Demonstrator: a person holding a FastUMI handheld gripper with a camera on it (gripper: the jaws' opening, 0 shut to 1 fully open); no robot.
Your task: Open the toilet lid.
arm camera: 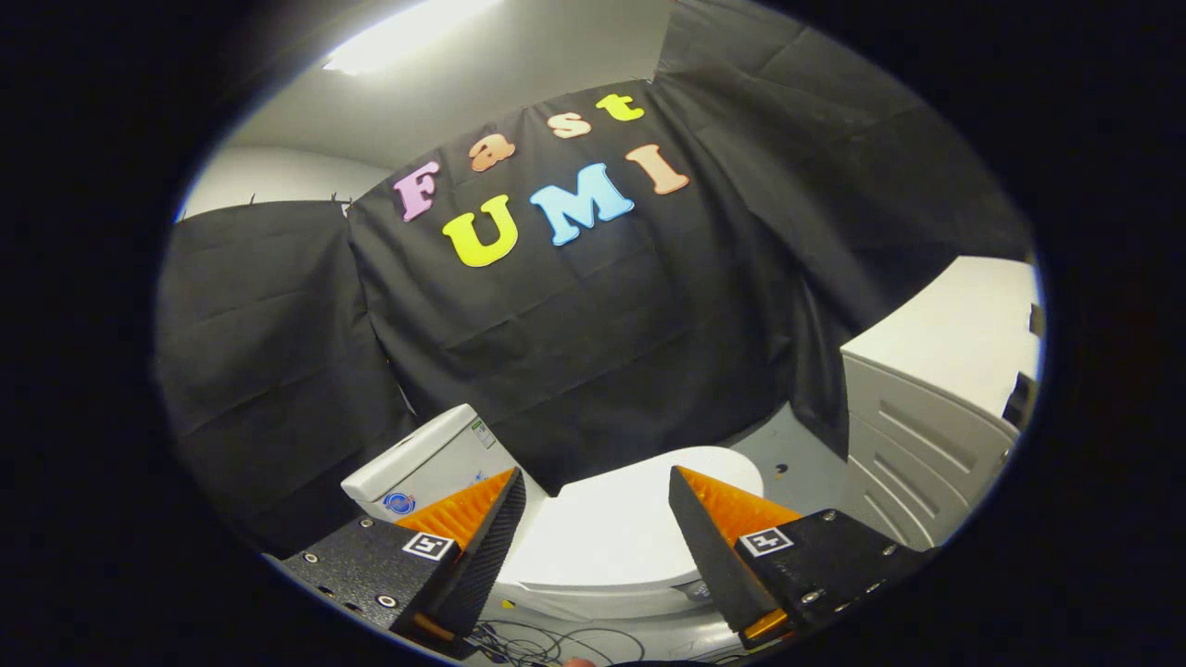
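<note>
The toilet lid lies flat and closed on the bowl, so the task itself has not begun in any visible way: nothing has been lifted and nothing is gripped. The gripper hangs above the toilet with its jaws spread wide and empty, and the lid shows in the gap between the two fingers, somewhat beyond and below them. Neither finger touches it, as far as can be judged. The cistern stands at the lid's far left end, against the black cloth wall, so the hinge is probably on that side and the free front edge of the lid points to the right, near the rounded end by the right finger. A white cabinet stands well apart to the right, and some thin cables lie on the floor near the base of the bowl. What is left appears to be the whole job: bringing the fingers down to the lid's free rim, getting a hold under or on it, and swinging it up toward the cistern until it stands open.
</note>
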